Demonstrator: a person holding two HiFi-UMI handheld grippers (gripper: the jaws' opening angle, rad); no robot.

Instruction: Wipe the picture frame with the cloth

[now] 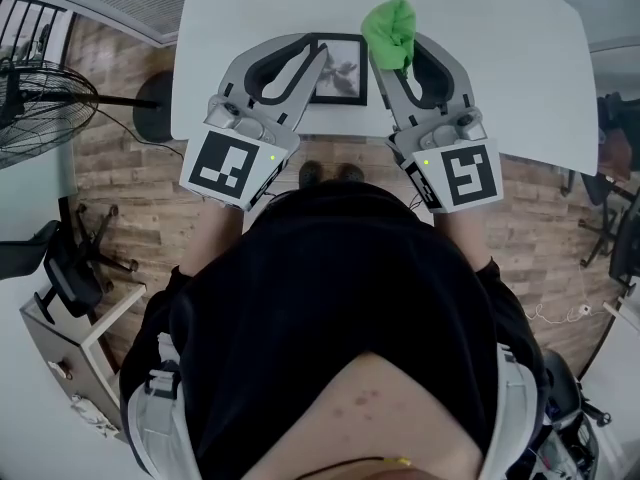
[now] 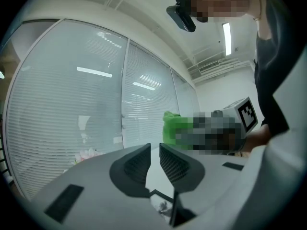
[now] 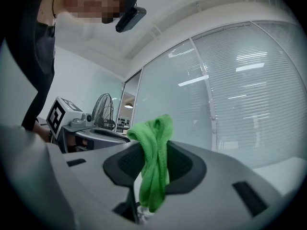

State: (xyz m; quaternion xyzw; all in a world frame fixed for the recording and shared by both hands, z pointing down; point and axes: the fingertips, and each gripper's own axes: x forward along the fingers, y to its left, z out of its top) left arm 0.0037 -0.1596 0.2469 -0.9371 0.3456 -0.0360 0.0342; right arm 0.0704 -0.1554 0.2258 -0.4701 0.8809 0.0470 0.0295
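Picture frame (image 1: pixel 343 70): one; green cloth (image 1: pixel 390 28): one.

Head view steeply down over table (image 1: pixel 520 78), gripper views level along jaws

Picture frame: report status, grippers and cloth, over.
Left gripper shut on picture frame, left edge. Right gripper shut on green cloth, bunched at frame's right edge. Nothing seen between them.
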